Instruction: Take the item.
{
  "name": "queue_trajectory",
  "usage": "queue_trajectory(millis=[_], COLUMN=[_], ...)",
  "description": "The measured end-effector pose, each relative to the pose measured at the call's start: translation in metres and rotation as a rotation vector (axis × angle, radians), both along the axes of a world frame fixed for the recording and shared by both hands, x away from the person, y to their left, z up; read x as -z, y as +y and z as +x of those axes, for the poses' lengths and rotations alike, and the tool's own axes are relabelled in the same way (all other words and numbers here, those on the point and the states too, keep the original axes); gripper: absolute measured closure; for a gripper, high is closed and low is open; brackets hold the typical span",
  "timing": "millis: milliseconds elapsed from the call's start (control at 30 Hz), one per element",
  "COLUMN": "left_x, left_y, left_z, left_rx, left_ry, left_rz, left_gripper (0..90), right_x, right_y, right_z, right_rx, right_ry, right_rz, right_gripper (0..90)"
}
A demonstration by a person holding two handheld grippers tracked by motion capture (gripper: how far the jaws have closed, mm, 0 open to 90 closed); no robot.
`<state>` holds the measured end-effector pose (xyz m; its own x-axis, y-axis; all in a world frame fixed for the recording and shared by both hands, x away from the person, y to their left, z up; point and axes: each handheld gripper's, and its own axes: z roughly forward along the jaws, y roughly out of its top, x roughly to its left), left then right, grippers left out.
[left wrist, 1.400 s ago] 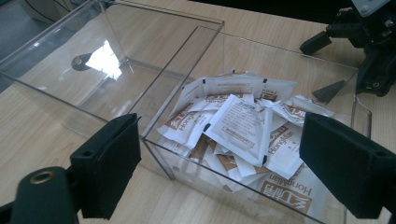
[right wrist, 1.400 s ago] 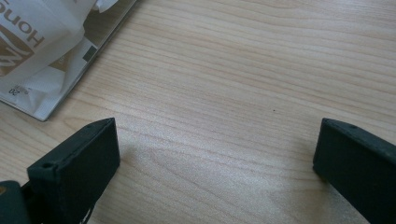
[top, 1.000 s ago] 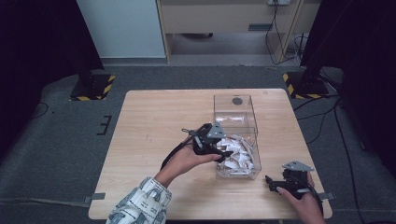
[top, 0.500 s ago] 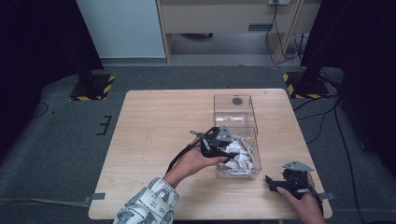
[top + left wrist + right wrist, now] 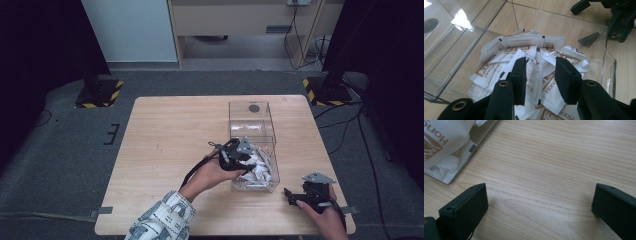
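Observation:
A clear plastic box stands on the wooden table, right of centre. Its near half holds a pile of white sachets with brown print. My left gripper reaches in over the box's left wall. In the left gripper view its jaws stand apart just above the sachets, with one sachet's edge lying between them. My right gripper rests low near the table's front right corner, open wide over bare wood. Some sachets behind the box wall show at that view's upper left.
The box's far half holds no sachets and has a dark round mark on its floor. The right gripper lies beyond the box's clear wall. Bare wood spreads left of the box. Black stands with striped bases sit on the floor.
My left gripper has moved right, from the box's left wall to over the sachet pile inside. The right gripper has stayed in place.

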<state>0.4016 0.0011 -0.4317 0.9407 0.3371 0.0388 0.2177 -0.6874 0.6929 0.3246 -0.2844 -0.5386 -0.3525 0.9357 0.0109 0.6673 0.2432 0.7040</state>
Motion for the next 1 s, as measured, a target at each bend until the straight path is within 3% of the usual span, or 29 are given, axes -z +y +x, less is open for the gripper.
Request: queue_trajectory(millis=[333,500,667,1000], left_x=[0.0073,0.0077,0.0105,0.0022], left_y=[-0.0042,-0.0040,-0.0054,0.0036], left_z=[0.0019,0.0049,0.0046,0.0065], left_rx=[-0.003,-0.013,-0.004,-0.014], left_ry=[0.011,0.021,0.025,0.027], left_rz=[0.028,0.020,0.044,-0.015], left_gripper=[66.4,73.8,82.8,89.4], right_x=[0.0000,0.0001,0.0001,0.0000], right_y=[0.0000,-0.0001,-0.0001,0.0000], right_z=[-0.0001,0.0000,0.0000,-0.0001], right_rx=[0.000,-0.001,-0.001,-0.001], right_ry=[0.000,-0.001,-0.001,0.000], right_rz=[0.000,0.000,0.000,0.000], right_gripper=[0.8,0.8,0.8,0.8])
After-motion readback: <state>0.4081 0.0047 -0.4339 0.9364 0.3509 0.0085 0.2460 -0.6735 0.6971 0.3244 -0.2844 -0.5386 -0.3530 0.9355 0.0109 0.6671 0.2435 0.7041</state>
